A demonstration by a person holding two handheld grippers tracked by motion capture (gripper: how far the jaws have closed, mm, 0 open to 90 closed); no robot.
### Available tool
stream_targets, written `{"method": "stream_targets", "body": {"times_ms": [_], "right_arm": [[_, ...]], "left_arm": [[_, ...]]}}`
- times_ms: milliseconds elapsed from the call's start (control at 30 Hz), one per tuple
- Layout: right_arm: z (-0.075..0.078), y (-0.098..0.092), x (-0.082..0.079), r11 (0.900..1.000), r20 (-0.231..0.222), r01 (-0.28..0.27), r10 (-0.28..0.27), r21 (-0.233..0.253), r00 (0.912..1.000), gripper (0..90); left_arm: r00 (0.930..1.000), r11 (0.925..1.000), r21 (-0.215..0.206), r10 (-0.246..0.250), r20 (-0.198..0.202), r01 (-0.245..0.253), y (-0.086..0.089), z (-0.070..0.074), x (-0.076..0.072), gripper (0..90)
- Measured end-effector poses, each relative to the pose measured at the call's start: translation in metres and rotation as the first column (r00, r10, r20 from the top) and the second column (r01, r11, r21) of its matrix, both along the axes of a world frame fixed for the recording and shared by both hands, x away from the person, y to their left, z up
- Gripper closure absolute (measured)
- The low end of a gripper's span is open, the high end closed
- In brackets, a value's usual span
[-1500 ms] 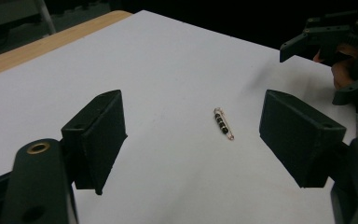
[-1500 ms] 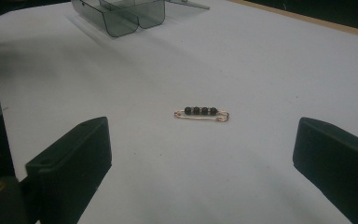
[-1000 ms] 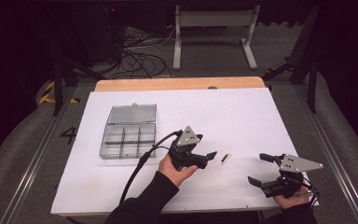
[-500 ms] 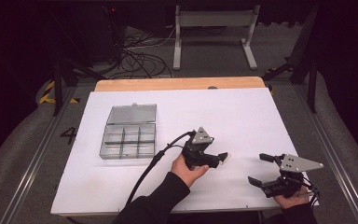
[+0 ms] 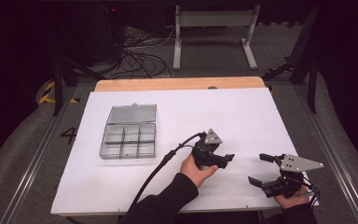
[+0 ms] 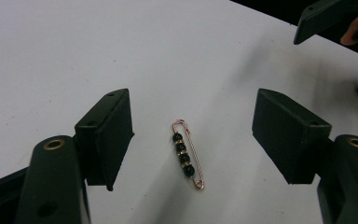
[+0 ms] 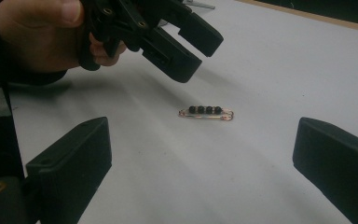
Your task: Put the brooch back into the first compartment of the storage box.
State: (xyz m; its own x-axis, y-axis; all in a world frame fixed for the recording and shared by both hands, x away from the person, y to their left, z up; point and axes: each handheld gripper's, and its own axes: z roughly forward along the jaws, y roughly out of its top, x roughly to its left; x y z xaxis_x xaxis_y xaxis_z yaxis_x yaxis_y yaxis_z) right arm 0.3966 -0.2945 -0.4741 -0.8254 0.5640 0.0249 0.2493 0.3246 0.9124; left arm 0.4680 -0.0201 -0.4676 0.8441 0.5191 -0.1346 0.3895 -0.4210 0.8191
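A small safety pin strung with black beads (image 6: 186,154) lies flat on the white table sheet (image 5: 242,116). My left gripper (image 6: 192,112) hovers just above it, open, with one jaw on each side of the pin and nothing held. In the high view the left gripper (image 5: 227,160) sits at the table's front middle, pointing right. My right gripper (image 5: 260,170) rests open near the front right, facing the pin (image 7: 206,112) from a short distance. In the right gripper view the right gripper (image 7: 203,126) has wide jaws, and the left gripper (image 7: 189,46) hangs beyond the pin.
A clear plastic compartment box (image 5: 128,140) with its lid (image 5: 133,113) laid open stands at the table's left middle. The left gripper's black cable (image 5: 158,168) trails toward the front edge. A wooden strip (image 5: 177,84) borders the far edge.
My left gripper has moved right across the table and now straddles the pin. The right gripper has stayed still and open.
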Motion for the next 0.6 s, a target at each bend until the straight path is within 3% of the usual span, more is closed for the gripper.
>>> {"method": "stream_targets", "body": {"times_ms": [600], "right_arm": [[0.0,-0.001,0.0,1.0,-0.004,-0.004,0.004,0.005,1.0,4.8]], "left_arm": [[0.9997,0.9997,0.022,0.012,-0.019,-0.011,-0.011,-0.016,0.006,31.4]]}}
